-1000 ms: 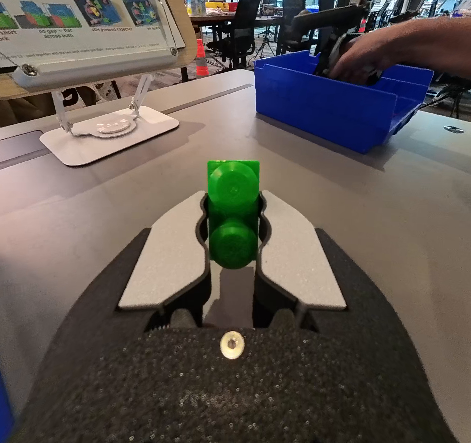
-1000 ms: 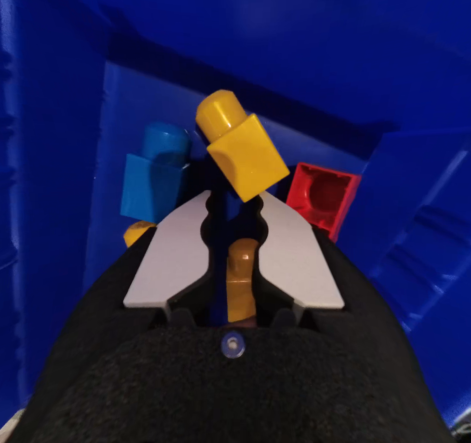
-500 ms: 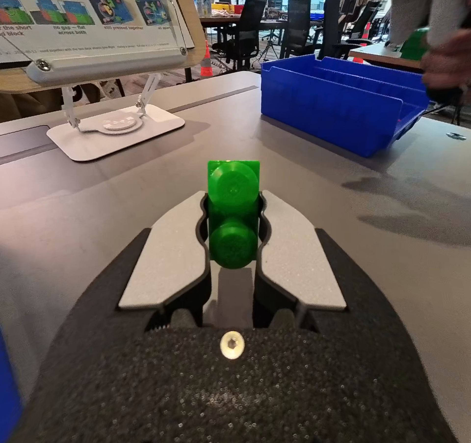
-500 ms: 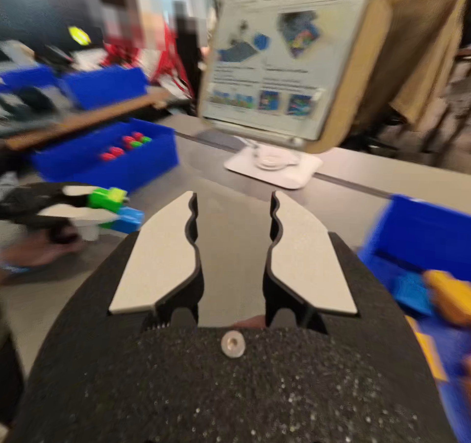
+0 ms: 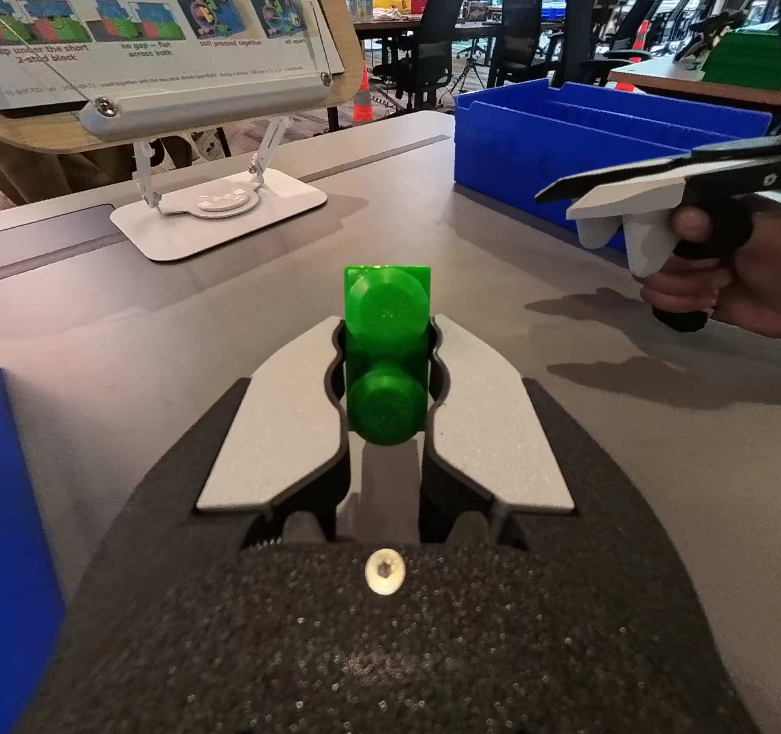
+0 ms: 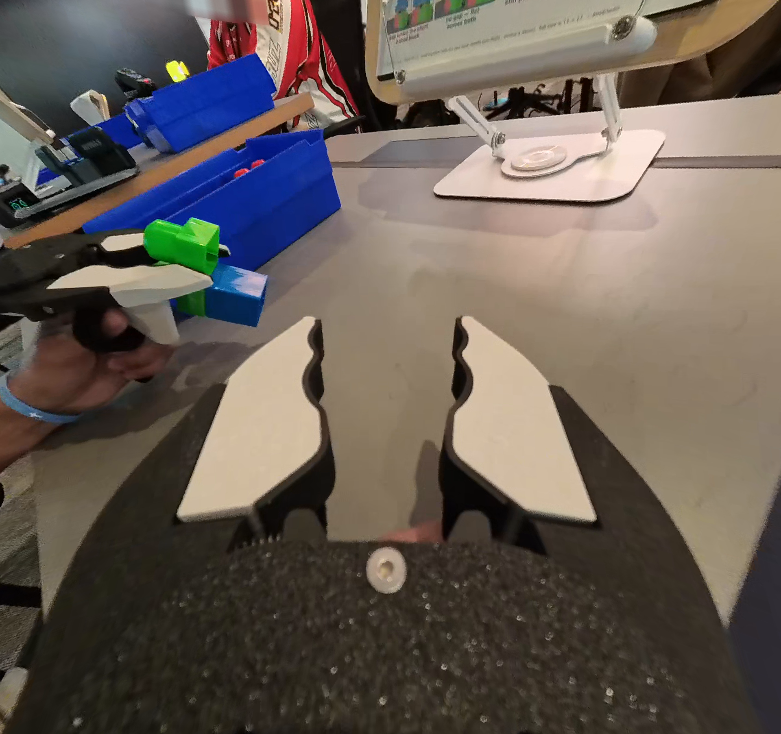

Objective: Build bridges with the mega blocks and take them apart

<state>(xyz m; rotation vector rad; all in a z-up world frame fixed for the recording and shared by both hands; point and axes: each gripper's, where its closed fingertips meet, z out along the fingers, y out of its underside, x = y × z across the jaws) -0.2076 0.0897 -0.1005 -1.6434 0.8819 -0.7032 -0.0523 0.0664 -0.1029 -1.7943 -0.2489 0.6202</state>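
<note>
My left tool (image 5: 386,359) clamps the green two-stud block (image 5: 385,350) above the bench (image 5: 211,333); my right tool (image 6: 386,359) gapes empty (no bridge stands yet, judging by this).

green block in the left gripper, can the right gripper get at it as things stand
Probably yes. The right gripper is open and empty, with only bare table between it and the green block. The left gripper clamps the block's sides, with one end sticking out. A blue block sits just below.
</note>
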